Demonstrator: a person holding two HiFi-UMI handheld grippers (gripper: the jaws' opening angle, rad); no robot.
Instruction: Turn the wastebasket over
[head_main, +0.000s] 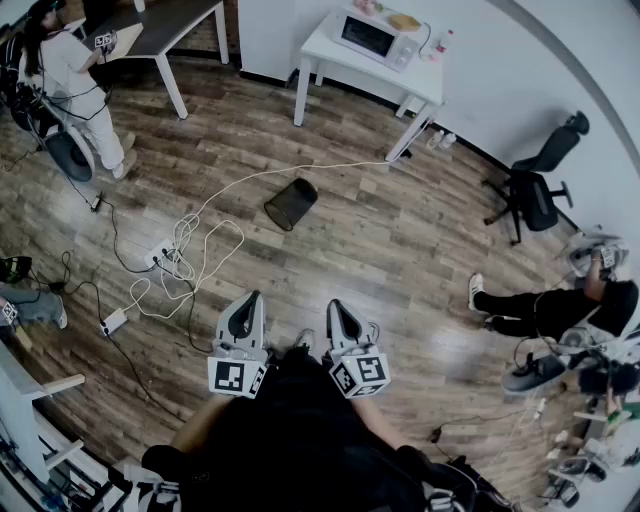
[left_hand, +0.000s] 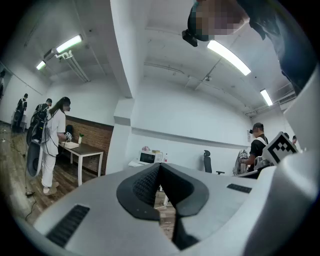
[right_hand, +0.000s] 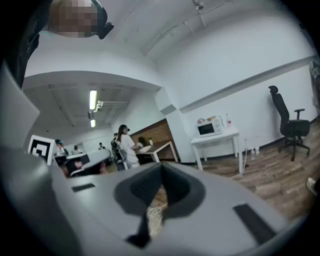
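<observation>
Both grippers are closed with nothing in them. The left gripper (head_main: 249, 304) and right gripper (head_main: 338, 311) sit side by side low in the head view, close in front of the person's dark clothing. In each gripper's own view the dark pads meet along a line, with only floor showing below them.

The wastebasket (head_main: 291, 203) is black mesh and appears to lie tipped on its side on the wood floor (head_main: 400, 240), out ahead of the grippers and well apart from both. Nothing touches it except the floor. A white cable (head_main: 250, 178) runs just behind it, from the far surface toward a tangle of cords at a power strip (head_main: 165, 258) to its left. A second strip (head_main: 113, 322) lies nearer the left edge.

Beyond the wastebasket stands a white surface (head_main: 350, 62) with a microwave (head_main: 375, 37) on it, and small bottles (head_main: 441, 141) stand on the floor by its right leg. A black chair (head_main: 535, 185) stands to the right by the wall.

At upper left a person in white (head_main: 72, 75) stands beside a dark desk (head_main: 165, 25). At right another person (head_main: 560, 305) in black sits low on the floor — legs stretched toward the middle of the room — with gear around them.
</observation>
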